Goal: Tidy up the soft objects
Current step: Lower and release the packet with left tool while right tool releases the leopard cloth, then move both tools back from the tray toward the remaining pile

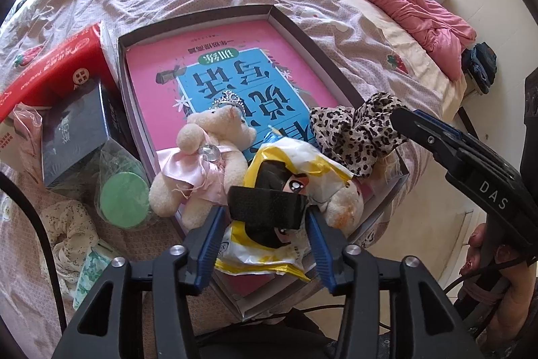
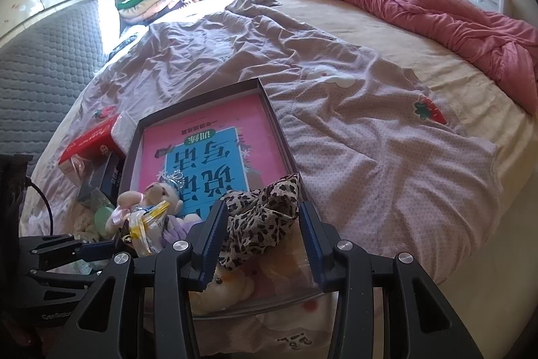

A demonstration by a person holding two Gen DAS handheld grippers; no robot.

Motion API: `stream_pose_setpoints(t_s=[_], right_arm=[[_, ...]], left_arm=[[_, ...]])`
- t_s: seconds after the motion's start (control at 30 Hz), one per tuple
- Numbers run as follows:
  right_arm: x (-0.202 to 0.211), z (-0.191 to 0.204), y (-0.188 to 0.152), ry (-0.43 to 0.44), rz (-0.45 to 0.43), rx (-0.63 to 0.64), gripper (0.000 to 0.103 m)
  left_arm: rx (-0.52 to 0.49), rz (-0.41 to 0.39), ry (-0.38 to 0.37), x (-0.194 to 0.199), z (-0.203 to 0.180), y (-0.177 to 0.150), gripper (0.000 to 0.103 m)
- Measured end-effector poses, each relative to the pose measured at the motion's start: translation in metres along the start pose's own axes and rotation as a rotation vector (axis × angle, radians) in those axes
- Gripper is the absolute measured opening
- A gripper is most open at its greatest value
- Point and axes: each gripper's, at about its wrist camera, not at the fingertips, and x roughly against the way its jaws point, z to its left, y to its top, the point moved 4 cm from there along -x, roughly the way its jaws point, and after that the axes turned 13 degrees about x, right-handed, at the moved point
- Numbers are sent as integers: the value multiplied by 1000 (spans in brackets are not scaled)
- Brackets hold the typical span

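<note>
Two grippers work over a shallow grey box (image 1: 296, 26) that lies on a rumpled bed (image 2: 353, 137), and the box is evidently the collecting place for the soft things. A pink book (image 1: 161, 63) lines its floor, and the soft items sit on top at the near end.

From the left wrist view, the left gripper (image 1: 267, 221) stands with its blue pads to either side of a yellow-and-white packet printed with a cartoon face (image 1: 296, 164). The jaws are parted, and the pads do not seem to press on the packet, which rests by its own weight in the box; I judge this a release rather than a grip. A cream teddy bear in a pink satin dress (image 1: 201, 164) lies just beside it, wearing a small tiara, and another plush toy (image 1: 343, 204) peeks out from under the packet.

The right gripper (image 2: 260, 241) brackets a leopard-print fabric piece (image 2: 262, 211), probably a scrunchie, draped on the box's near right corner. Its jaws are apart, and whether the pads touch the cloth I cannot tell.

Left of the box, a red carton (image 1: 53, 66), a dark box (image 1: 74, 137) and a bagged green disc (image 1: 124, 201) stay outside, being apparently not soft.
</note>
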Motion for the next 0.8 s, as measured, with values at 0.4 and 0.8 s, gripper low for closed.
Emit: stream_pose_setpoints(t_s=[0.4, 0.8], right_arm=[[6, 1, 2, 6, -14, 0, 45], [16, 12, 6, 3, -32, 21, 58]], left_arm=[[-17, -23, 6, 13, -2, -2, 57], [-29, -73, 9, 35, -4, -6, 67]])
